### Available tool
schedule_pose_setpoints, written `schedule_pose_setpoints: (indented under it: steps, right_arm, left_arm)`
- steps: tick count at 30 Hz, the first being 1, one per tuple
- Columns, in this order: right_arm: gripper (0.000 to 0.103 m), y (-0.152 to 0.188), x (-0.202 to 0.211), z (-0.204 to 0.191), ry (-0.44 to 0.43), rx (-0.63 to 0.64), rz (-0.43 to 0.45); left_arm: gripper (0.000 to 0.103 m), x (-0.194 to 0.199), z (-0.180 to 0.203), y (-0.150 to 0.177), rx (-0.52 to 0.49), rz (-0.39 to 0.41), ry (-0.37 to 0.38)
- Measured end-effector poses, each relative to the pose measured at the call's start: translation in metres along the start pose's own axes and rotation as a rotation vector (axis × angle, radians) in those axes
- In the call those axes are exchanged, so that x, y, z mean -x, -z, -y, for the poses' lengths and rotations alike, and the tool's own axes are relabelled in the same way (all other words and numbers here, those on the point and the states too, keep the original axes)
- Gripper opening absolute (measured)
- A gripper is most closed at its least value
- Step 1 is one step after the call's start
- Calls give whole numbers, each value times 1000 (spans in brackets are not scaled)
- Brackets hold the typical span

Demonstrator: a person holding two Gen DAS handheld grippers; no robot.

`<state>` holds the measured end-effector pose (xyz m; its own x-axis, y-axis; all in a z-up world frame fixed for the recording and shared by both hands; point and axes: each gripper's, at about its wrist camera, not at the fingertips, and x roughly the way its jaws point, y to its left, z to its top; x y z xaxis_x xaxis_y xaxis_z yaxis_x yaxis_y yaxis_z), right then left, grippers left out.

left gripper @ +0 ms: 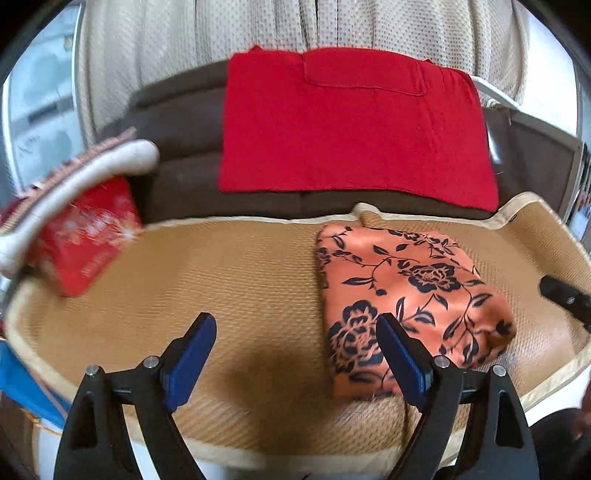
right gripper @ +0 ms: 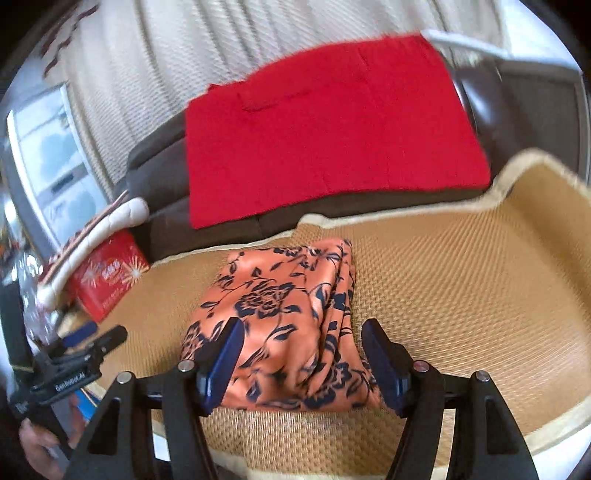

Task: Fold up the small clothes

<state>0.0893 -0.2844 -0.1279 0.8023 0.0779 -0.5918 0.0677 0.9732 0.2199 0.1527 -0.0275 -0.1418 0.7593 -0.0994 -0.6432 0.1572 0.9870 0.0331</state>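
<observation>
The folded orange floral garment (right gripper: 284, 332) is seen lying on the woven mat (right gripper: 461, 295), long axis running away, directly ahead of the wide-open, empty right hand-held gripper (right gripper: 301, 365); the wide-open left hand-held gripper (left gripper: 295, 360) is offset to the garment's left.

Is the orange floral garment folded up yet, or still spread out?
Folded: the orange floral garment lies as a compact bundle on the woven mat, with stacked layer edges along one side.

Bright daylight enters through the pale curtain (left gripper: 295, 33) and the window (right gripper: 55, 155) at left. Soft shadows fall under the jaws onto the woven mat (left gripper: 240, 280). Fisheye bending darkens the corners, and the right wrist view is motion-blurred (especially its far edges).
</observation>
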Motion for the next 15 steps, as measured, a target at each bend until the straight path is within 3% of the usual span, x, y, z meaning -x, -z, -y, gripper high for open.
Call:
schedule_pose_setpoints:
  steps: [3,8,15]
  right_arm:
    - [70,1,32,-14,-10,35,26]
    - [70,5,83,-39,-47,83,86]
    - [70,4,136,-64,-40,119,128]
  left_arm:
    - [89,29,0,3,-10,11,-30]
    - [97,88,0,4,-35,106,-99]
    - [100,156,-6,-2,-34,199,-133]
